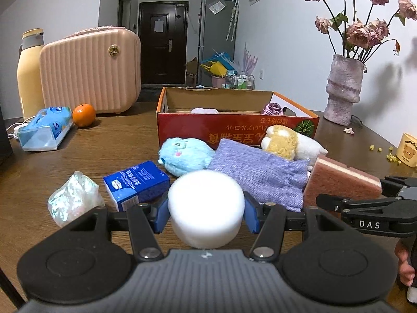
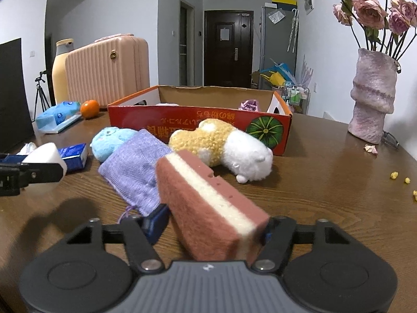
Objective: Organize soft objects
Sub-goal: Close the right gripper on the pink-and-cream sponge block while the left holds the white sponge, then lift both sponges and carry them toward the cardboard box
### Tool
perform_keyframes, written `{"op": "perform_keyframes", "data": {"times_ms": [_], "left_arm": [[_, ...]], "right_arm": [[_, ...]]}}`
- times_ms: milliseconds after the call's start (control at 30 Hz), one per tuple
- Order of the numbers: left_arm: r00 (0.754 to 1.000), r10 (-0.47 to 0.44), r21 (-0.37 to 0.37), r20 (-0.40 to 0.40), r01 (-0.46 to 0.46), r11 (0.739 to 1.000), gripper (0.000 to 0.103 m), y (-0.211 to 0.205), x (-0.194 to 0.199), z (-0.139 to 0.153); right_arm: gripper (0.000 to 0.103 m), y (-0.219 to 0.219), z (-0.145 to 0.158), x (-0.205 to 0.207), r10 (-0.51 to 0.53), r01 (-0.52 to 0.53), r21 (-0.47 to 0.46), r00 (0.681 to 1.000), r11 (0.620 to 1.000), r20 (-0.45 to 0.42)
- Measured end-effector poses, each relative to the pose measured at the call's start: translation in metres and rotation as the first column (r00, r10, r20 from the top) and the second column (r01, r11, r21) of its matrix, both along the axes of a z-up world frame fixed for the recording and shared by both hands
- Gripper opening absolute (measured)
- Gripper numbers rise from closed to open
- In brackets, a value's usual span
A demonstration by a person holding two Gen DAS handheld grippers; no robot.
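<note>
White foam cylinder (image 1: 206, 206) is clamped in the left hand-held gripper (image 1: 206, 210); the pink sponge block (image 2: 208, 208) is gripped by the right hand-held gripper (image 2: 216, 228), both above the near table (image 2: 325, 182). Only the left view shows the iridescent wrapped bundle (image 1: 74, 197) at near left; only the right view shows a tripod (image 2: 40, 96) far left.

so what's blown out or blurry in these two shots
Left wrist view: the white foam puck is overexposed, nearly featureless; the walls bow from the fisheye. Right wrist view: the near end of the sponge is soft, and the table shows glare.
</note>
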State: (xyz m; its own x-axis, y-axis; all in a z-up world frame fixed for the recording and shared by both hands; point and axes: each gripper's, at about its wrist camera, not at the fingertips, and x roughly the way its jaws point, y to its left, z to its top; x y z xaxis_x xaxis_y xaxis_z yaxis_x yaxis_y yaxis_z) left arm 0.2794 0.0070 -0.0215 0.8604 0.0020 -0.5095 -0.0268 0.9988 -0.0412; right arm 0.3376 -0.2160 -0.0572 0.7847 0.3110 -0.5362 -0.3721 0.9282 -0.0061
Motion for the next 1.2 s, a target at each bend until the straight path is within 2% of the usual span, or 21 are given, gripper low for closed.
{"op": "perform_keyframes", "data": {"times_ms": [67, 167, 233, 867, 1200], "left_arm": [[1.000, -0.001, 0.000, 0.001, 0.001, 1.000, 0.057, -0.001, -0.001, 0.000], [1.000, -0.002, 0.001, 0.003, 0.002, 1.000, 0.057, -0.001, -0.001, 0.000], [1.000, -0.001, 0.001, 0.003, 0.001, 1.000, 0.057, -0.001, -0.002, 0.000], [1.000, 0.025, 0.004, 0.018, -0.025, 1.000, 0.057, -0.002, -0.002, 0.002], [0.996, 0.031, 0.023, 0.080, -0.033, 0.999, 0.057, -0.006, 0.006, 0.024]], "right_arm": [[0.058, 0.001, 0.000, -0.003, 0.002, -0.002, -0.004, 1.000, 1.000, 0.005], [0.046, 0.003, 0.002, -0.009, 0.009, -0.009, -0.011, 1.000, 1.000, 0.018], [0.031, 0.004, 0.003, -0.013, 0.016, -0.015, -0.008, 1.000, 1.000, 0.023], [0.031, 0.004, 0.021, -0.037, -0.003, -0.001, 0.029, 0.990, 1.000, 0.140], [0.031, 0.014, 0.045, -0.030, 0.002, -0.013, 0.048, 0.975, 0.999, 0.220]]}}
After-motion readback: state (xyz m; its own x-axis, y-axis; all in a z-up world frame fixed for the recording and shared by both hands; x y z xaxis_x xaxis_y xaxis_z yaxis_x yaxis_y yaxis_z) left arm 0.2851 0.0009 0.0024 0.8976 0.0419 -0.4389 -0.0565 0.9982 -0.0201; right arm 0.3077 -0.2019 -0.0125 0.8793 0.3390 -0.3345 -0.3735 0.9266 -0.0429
